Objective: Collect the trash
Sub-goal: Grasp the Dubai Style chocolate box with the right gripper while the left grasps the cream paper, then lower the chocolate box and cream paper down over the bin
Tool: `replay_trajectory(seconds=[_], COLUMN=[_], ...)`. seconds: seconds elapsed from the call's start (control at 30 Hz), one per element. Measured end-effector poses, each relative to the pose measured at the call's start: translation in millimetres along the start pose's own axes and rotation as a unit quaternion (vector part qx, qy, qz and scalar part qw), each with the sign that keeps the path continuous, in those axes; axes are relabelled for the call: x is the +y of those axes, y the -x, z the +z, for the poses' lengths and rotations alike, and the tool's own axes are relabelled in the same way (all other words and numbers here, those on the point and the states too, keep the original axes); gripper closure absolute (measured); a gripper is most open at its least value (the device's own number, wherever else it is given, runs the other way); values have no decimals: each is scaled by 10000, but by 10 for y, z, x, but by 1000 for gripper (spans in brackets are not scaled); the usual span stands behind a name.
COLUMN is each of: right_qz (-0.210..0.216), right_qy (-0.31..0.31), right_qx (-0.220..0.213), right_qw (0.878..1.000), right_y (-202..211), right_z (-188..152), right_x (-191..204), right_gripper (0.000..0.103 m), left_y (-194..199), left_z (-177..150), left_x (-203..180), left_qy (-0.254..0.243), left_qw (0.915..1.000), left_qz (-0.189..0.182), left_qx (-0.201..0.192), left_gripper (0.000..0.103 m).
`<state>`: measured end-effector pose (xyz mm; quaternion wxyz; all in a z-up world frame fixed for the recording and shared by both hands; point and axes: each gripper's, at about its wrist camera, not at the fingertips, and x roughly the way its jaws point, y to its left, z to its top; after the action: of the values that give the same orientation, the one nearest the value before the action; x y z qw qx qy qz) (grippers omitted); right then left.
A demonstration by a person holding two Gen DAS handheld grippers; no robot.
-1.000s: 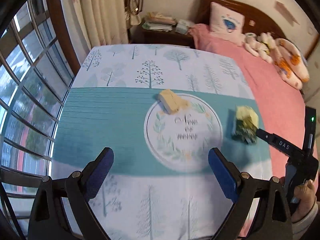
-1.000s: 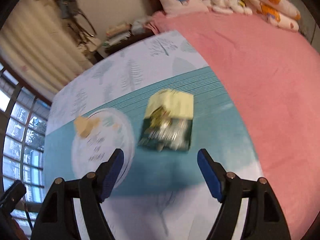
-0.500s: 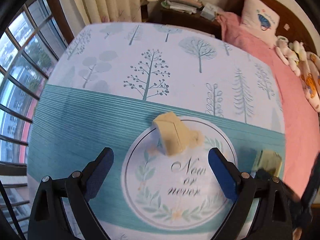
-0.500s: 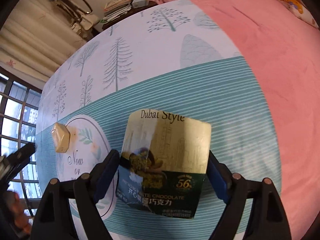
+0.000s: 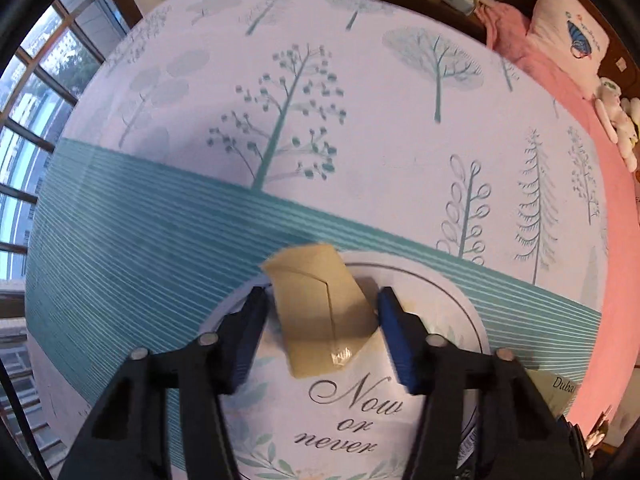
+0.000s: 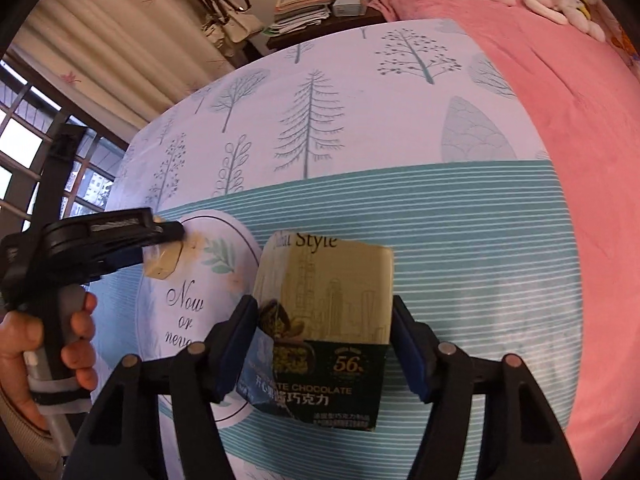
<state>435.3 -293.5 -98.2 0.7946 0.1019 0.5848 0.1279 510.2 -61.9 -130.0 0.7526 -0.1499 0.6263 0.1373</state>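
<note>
A tan folded paper wrapper (image 5: 324, 312) lies on the printed circle of the bedspread. My left gripper (image 5: 322, 332) straddles it, pads close on both sides, with small gaps showing. It also shows in the right wrist view (image 6: 164, 262) under the left gripper (image 6: 120, 236). A gold and dark green chocolate box (image 6: 324, 328) sits between the pads of my right gripper (image 6: 324, 348), which press its sides. A corner of the box (image 5: 560, 388) shows in the left wrist view.
The tree-print white and teal bedspread (image 5: 280, 140) covers the bed beside a pink blanket (image 6: 560, 120). A window (image 5: 24, 160) is at the left. A nightstand with papers (image 6: 308, 8) and pillows stand at the far end.
Both grippers moved down and forward onto their items and narrowed: the left around the tan wrapper, the right onto the chocolate box.
</note>
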Motion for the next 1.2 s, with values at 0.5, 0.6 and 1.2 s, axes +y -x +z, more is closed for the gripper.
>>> replay_trajectory(seconds=[0.5, 0.6, 1.2], right_qz=[476, 512, 269], right_qy=[-8, -1, -539], right_qx=[-320, -449, -1297], right_qw=[9984, 9977, 9897], right_y=[393, 556, 1534], right_z=[-134, -245, -2376], right_x=[160, 238, 1204], right_gripper=[42, 42, 42], left_y=[449, 628, 1648], left_z=[-509, -702, -2654], left_x=[143, 215, 1435], left_qy=[-420, -614, -2284], left_qw=[9968, 9944, 9583], left_qz=[-649, -829, -1667], left_qx=[-188, -225, -423], left_gripper=[56, 56, 56])
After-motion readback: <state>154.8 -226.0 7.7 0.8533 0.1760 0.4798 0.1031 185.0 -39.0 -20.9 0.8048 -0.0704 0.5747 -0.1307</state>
